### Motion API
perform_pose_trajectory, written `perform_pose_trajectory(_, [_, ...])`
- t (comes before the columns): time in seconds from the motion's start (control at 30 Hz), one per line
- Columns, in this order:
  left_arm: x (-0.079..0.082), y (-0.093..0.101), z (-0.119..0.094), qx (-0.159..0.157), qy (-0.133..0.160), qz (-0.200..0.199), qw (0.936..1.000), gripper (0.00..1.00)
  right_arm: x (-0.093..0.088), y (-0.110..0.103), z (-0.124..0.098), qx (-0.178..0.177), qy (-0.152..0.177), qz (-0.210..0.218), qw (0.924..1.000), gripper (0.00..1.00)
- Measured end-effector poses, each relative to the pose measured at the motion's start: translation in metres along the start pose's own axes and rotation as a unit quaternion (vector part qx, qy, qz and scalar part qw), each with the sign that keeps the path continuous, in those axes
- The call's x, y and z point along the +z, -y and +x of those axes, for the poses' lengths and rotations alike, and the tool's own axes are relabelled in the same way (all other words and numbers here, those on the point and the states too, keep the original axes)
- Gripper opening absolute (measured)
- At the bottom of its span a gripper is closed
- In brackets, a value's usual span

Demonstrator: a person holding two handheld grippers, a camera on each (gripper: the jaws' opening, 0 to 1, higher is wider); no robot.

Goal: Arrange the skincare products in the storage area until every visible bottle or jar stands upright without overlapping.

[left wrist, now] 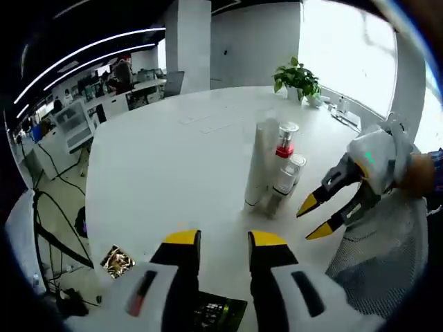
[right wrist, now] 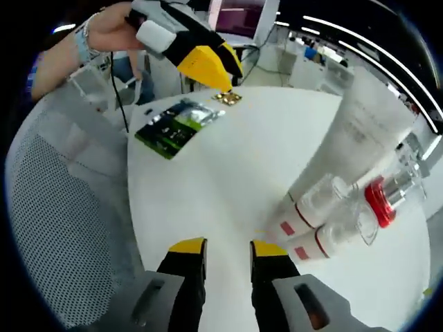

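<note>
In the left gripper view we hold the left gripper (left wrist: pixel 224 241) over the white table (left wrist: pixel 159 166) with its jaws apart and nothing between them. Right of it stand a white tube (left wrist: pixel 260 166), a red-collared bottle (left wrist: pixel 284 146) and a clear-capped bottle (left wrist: pixel 285 181), clustered upright. Farther right, our right gripper (left wrist: pixel 317 218) hovers beside them, jaws apart, empty.

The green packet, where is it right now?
In the right gripper view, the green packet lies flat on the table's near edge, beside a gold wrapper under the left gripper.
</note>
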State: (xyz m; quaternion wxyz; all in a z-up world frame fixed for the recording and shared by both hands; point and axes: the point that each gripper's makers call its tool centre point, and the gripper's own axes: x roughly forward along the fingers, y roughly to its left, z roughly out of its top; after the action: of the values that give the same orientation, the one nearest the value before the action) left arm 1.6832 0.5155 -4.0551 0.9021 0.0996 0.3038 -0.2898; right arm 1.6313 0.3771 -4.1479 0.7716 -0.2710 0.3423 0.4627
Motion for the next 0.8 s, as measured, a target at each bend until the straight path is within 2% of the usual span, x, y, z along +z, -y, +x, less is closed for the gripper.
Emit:
perform_pose_trajectory(0.1, [-0.018, -0.021, -0.026, 0.024, 0.010, -0.026, 0.9993, 0.22, 0.011, -0.010, 0.004, 0.014, 0.018, -0.010, 0.9997, 0.20])
perform_pose_trajectory(0.2, [-0.049, -0.041, -0.047, 0.049, 0.008, -0.046, 0.9977, 0.22, 0.019, -0.018, 0.011, 0.021, 0.026, -0.029, 0.9990, 0.21])
perform_pose_trajectory(0.3, [-0.089, -0.051, -0.060, 0.060, -0.001, -0.108, 0.9923, 0.22, 0.034, -0.026, 0.016, 0.036, 0.049, -0.034, 0.9976, 0.22])
perform_pose_trajectory(0.4, [-0.131, -0.048, -0.062, 0.065, -0.020, -0.147, 0.9868, 0.22, 0.048, -0.031, 0.026, 0.044, 0.068, -0.030, 0.9962, 0.23])
perform_pose_trajectory(0.5, [-0.157, -0.040, -0.055, 0.059, -0.027, -0.161, 0.9847, 0.25, 0.057, -0.032, 0.046, 0.049, 0.077, -0.008, 0.9958, 0.24])
perform_pose_trajectory(0.6, [-0.166, -0.034, -0.044, 0.052, -0.016, -0.195, 0.9793, 0.28, 0.068, -0.039, 0.067, 0.064, 0.092, 0.054, 0.9923, 0.25])
perform_pose_trajectory(0.67, [-0.171, -0.033, -0.039, 0.052, -0.019, -0.209, 0.9764, 0.28, 0.076, -0.042, 0.084, 0.062, 0.101, 0.095, 0.9885, 0.24])
perform_pose_trajectory(0.8, [-0.177, -0.028, -0.027, 0.045, -0.021, -0.224, 0.9733, 0.27, 0.077, -0.048, 0.102, 0.057, 0.096, 0.116, 0.9869, 0.20])
